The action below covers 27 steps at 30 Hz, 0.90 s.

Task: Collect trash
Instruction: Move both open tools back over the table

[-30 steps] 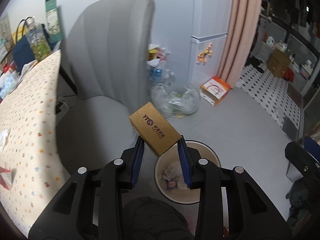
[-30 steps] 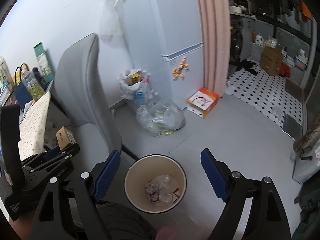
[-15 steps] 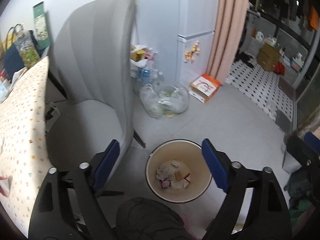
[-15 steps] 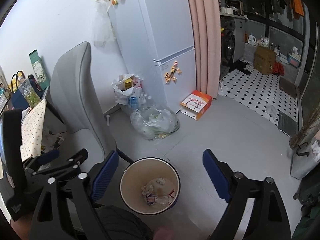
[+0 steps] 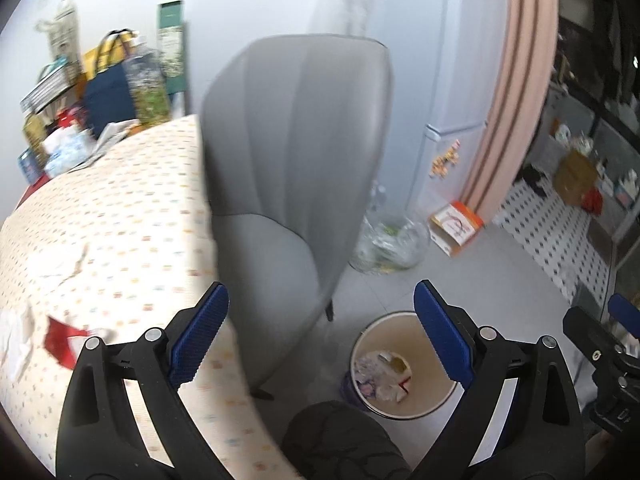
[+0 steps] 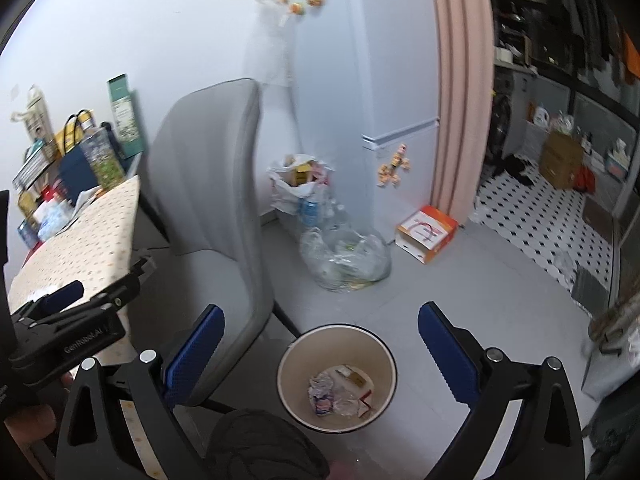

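Note:
A round cream trash bin (image 6: 337, 376) stands on the grey floor with crumpled wrappers and a small brown box inside; it also shows in the left wrist view (image 5: 402, 366). My left gripper (image 5: 320, 336) is open and empty, over the table edge and chair. My right gripper (image 6: 320, 356) is open and empty above the bin. On the dotted tablecloth (image 5: 120, 220) lie a red wrapper (image 5: 62, 342) and white crumpled paper (image 5: 60, 262). The left gripper also shows at the left of the right wrist view (image 6: 76, 320).
A grey chair (image 5: 296, 168) stands between table and bin. A clear bag of trash (image 6: 344, 258), a white bag with bottles (image 6: 300, 184) and an orange box (image 6: 426, 232) sit by the fridge (image 6: 396, 80). Bags and boxes crowd the table's far end (image 5: 100, 92).
My left gripper opened and let go of the brown cardboard box, which now lies in the bin. It then swung left toward the table. The right gripper stayed open above the bin.

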{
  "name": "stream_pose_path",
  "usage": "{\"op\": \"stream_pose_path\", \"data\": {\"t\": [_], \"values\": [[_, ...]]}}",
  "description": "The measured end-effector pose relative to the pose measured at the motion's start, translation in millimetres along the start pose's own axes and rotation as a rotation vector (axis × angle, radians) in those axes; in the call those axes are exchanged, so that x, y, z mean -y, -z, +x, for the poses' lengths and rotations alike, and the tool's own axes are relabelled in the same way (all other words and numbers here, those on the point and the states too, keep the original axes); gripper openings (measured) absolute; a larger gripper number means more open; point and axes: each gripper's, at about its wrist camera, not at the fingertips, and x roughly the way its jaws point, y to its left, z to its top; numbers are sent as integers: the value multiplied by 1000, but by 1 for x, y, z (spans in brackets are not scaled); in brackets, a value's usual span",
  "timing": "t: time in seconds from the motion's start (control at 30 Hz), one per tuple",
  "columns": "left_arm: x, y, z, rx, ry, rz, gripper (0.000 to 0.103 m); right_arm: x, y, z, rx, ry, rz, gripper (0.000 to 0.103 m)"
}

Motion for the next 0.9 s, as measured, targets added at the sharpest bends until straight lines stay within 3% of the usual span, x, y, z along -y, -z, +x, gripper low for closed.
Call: {"op": "stream_pose_path", "data": {"t": [0.4,0.9], "values": [[-103,14,-52,77,-74,-155,93,-93,-2,-31,35,-96,-128,95],[-205,50,-105,140,-173,-328,93,-190,18,-73,66,-199,-279,95]]}}
